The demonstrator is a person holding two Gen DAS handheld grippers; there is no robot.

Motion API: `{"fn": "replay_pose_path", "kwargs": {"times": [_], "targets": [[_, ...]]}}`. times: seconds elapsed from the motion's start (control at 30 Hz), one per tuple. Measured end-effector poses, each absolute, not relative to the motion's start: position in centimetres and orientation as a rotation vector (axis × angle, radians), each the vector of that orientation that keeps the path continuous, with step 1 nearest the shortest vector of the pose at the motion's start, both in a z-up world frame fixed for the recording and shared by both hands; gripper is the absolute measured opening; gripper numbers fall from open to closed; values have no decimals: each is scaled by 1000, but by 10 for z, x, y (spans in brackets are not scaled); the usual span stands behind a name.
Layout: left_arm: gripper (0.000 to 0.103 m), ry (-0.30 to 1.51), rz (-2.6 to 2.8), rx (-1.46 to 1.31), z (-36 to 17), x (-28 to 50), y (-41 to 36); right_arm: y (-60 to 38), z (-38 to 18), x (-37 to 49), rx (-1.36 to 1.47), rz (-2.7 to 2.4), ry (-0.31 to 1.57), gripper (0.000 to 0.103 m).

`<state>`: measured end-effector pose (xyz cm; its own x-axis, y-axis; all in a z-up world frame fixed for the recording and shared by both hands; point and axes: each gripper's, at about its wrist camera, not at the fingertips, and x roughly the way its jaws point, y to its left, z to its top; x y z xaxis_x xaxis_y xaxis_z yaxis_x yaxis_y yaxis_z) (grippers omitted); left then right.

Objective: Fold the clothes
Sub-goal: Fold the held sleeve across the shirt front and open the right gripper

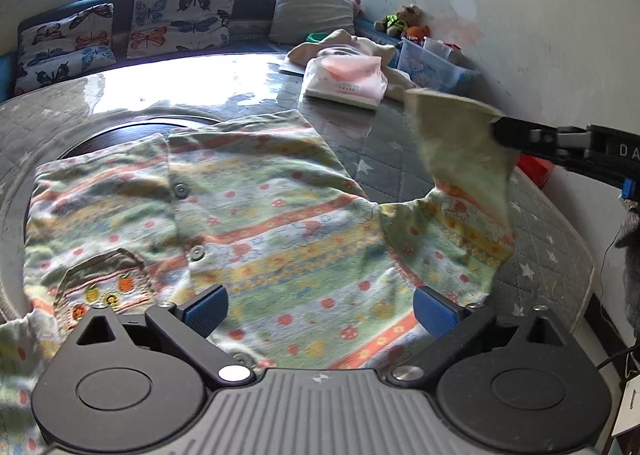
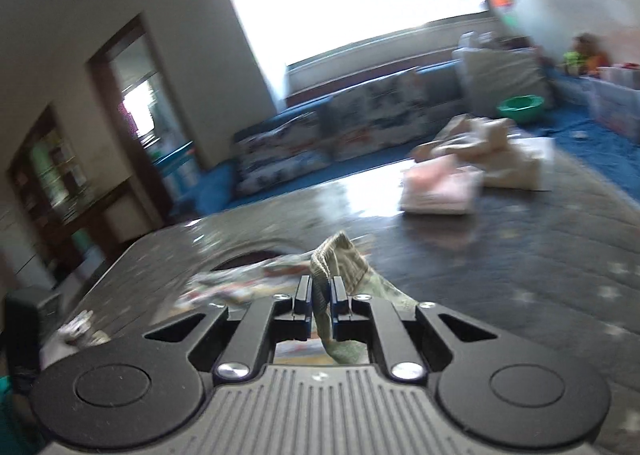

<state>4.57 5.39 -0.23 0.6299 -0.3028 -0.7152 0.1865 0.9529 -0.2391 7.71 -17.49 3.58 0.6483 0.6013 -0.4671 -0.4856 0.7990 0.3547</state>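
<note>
The table [image 1: 240, 83], covered w/ a grey star-pattern quilted cloth under a glossy sheet, is taking most of the room in front of me. On it the striped baby shirt [image 1: 256, 223] is lying spread out, front side up, snap buttons visible down the placket, a small pocket w/ embroidered fruits on the left side in the left wrist view. I am judging the folding as only beginning: the body is lying flat and unfolded, and one sleeve [image 1: 460, 159] is being lifted, nothing more. The other sleeve, the sides and the final halving are all remaining.

The shirt's long axis is running from near the left gripper away toward the window, hem approx. at the far end, though the collar end is hidden below the gripper so I cannot be sure. The raised sleeve is pointing up and to the right.

Further back a pink folded garment [image 1: 344, 79] is sitting beside a beige pile of clothes [image 1: 360, 45], probably done resp. waiting.

The right gripper [image 2: 321, 297] is pinching the sleeve cuff tightly. The left gripper [image 1: 320, 311] is hovering over the shirt, jaws wide, holding nothing.
</note>
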Motion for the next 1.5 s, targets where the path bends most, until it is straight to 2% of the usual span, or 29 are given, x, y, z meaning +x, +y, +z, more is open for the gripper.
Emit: {"fn": "replay_pose_path", "kwargs": {"times": [0.13, 0.43, 0.6, 0.73, 0.8, 0.97, 1.03, 1.1, 1.4, 1.5], "targets": [[92, 831, -294, -173, -4, 38, 64, -128, 37, 76, 152, 731, 640, 8], [90, 828, -284, -215, -14, 28, 86, -52, 20, 61, 90, 901, 744, 8], [88, 833, -272, -242, -20, 28, 93, -38, 14, 52, 69, 946, 768, 16], [86, 855, -259, -259, -27, 29, 97, -46, 18, 53, 50, 940, 765, 17], [84, 855, -256, -266, -27, 28, 98, -54, 22, 55, 27, 928, 749, 33], [78, 855, -249, -291, -28, 29, 104, -88, 31, 60, -48, 855, 703, 55], [76, 855, -242, -299, -28, 29, 105, -101, 31, 61, -66, 818, 692, 57], [75, 856, -236, -311, -28, 30, 107, -113, 29, 61, -80, 784, 677, 71], [77, 848, -212, -345, -24, 24, 114, -157, 19, 49, -75, 664, 573, 103], [79, 841, -205, -352, -21, 19, 119, -170, 21, 38, -56, 642, 492, 103]]}}
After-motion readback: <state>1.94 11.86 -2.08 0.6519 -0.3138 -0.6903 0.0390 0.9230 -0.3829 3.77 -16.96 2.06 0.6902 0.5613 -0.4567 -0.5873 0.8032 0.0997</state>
